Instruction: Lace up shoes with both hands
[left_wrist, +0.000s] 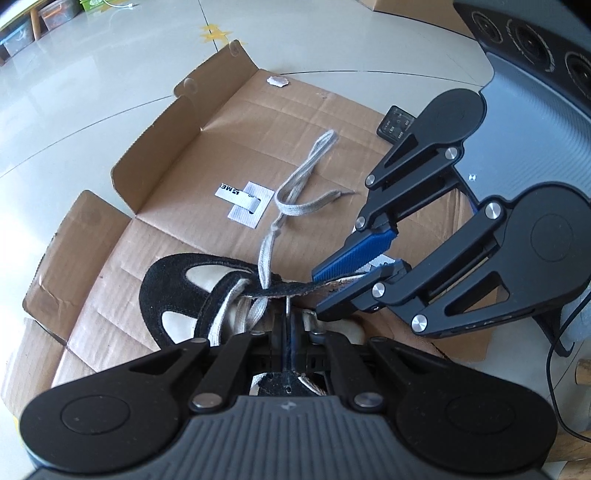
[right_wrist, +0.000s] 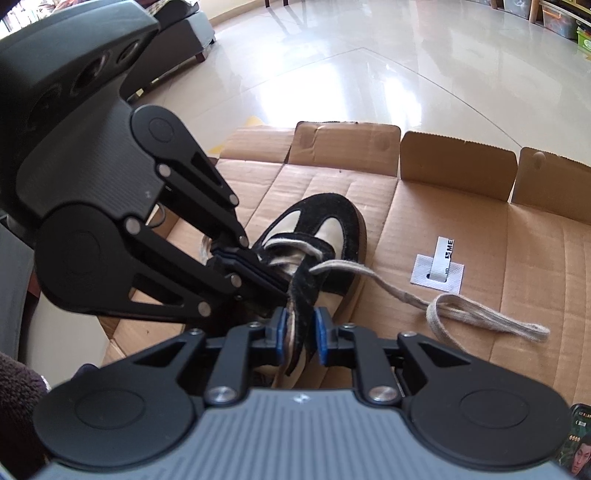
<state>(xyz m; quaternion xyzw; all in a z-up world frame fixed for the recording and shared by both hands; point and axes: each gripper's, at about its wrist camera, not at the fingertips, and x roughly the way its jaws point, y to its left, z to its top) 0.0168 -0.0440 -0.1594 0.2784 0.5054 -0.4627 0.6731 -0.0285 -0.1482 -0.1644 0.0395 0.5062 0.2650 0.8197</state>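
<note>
A black suede and cream shoe (left_wrist: 162, 280) (right_wrist: 332, 210) lies on flattened cardboard (left_wrist: 332, 129), toe pointing away. My right gripper (right_wrist: 301, 332) (left_wrist: 325, 291) is shut on the shoe's black eyelet flap (right_wrist: 301, 295) (left_wrist: 288, 291), one blue pad on each side. My left gripper (left_wrist: 287, 332) (right_wrist: 273, 280) is shut just under that flap, and a thin lace tip (left_wrist: 286, 308) pokes out of its pads up toward the flap. The beige lace (left_wrist: 295, 188) (right_wrist: 480, 317) comes out through the flap and trails loose over the cardboard in a loop.
A white label (left_wrist: 245, 203) (right_wrist: 439, 269) is stuck to the cardboard beside the lace. A phone (left_wrist: 395, 125) (right_wrist: 576, 443) lies at the cardboard's edge. Raised flaps (right_wrist: 458, 162) rim the far side. Glossy tile floor surrounds it, with a sofa (right_wrist: 177, 37) beyond.
</note>
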